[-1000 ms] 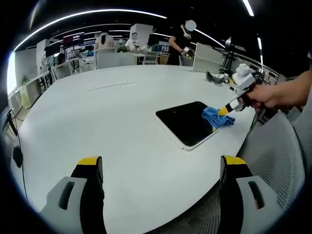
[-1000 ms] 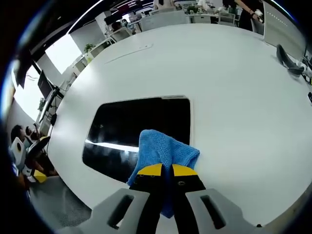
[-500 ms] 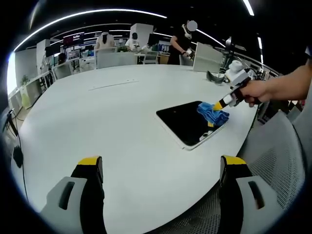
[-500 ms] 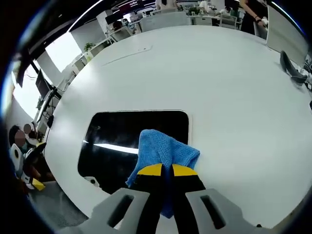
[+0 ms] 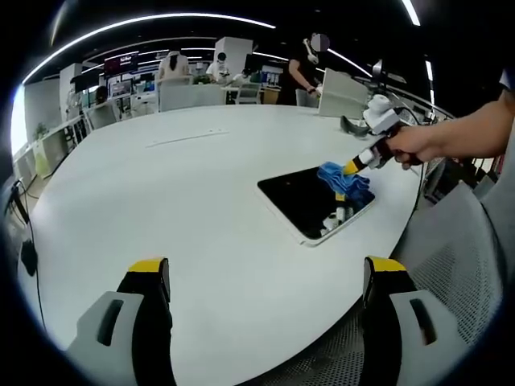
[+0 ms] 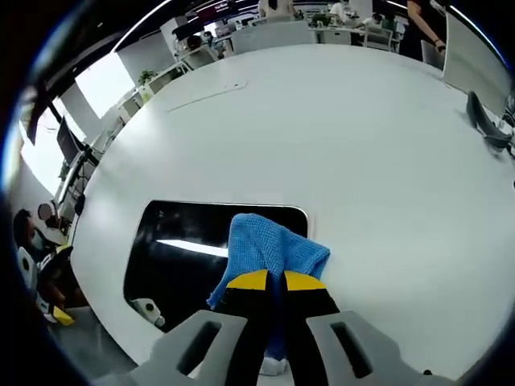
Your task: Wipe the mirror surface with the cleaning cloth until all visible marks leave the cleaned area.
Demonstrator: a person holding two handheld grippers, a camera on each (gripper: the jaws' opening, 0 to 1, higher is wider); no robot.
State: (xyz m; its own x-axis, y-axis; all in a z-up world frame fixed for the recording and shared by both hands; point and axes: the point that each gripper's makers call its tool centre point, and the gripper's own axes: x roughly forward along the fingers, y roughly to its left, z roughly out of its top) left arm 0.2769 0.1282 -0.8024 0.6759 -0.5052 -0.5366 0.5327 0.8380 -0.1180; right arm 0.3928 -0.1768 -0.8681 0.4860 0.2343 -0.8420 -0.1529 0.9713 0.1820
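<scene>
1. Now my right gripper (image 6: pixel 268 281) has its jaws clamped on the blue cleaning cloth (image 6: pixel 269 245), and the cloth lies on the mirror (image 6: pixel 189 253) at its edge nearest to me.
2. Beside this, the mirror lies flat on the white table (image 6: pixel 362 161), near the table's rim.
3. My left gripper (image 5: pixel 265 277) hangs well apart from the mirror (image 5: pixel 302 201), its jaws wide apart and holding nothing.
4. From that side, my hand (image 5: pixel 414 145) holds the right gripper (image 5: pixel 351 167) over the mirror's far corner.
</scene>
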